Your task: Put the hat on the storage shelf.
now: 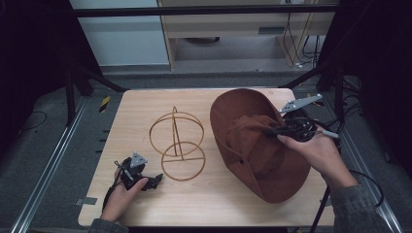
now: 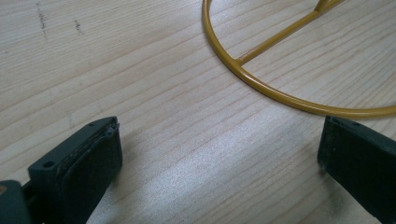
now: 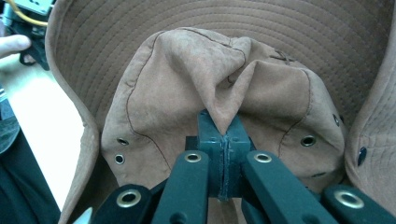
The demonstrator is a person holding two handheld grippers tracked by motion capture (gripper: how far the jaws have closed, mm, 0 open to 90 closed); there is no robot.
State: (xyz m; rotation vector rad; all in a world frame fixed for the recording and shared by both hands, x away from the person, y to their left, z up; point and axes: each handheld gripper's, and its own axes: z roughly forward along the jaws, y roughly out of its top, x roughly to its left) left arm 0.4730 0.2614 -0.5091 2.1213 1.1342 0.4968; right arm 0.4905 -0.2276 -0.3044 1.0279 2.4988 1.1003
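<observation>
A brown hat (image 1: 257,145) lies on the right half of the wooden desk (image 1: 145,102), brim spread wide and its far edge curling upward; the crown is crumpled toward the middle. The right gripper (image 1: 273,130) reaches in from the right, held by the person's right hand (image 1: 316,150), and its jaws are clenched on a pinched fold of the crown; in the right gripper view the two black jaws stand pressed together with a peak of brown cloth (image 3: 224,93) caught between them, the fabric puckering away from that point; small metal eyelets (image 3: 308,140) dot the side of the crown, and rows of stitching run around the brim behind it.

A yellow wire stand (image 1: 177,145), made of a round base ring and an upright hoop, sits near the middle of the desk, just left of the hat and apart from it. The left gripper (image 1: 155,180) rests low on the near left part of the desk in the person's left hand (image 1: 121,196), pointing toward the stand; its jaws are spread wide with nothing between them; in the left gripper view bare wood grain lies between the jaws, and the base ring (image 2: 280,95) of the stand curves past just beyond the right-hand jaw, with a crossbar running inward from it.
</observation>
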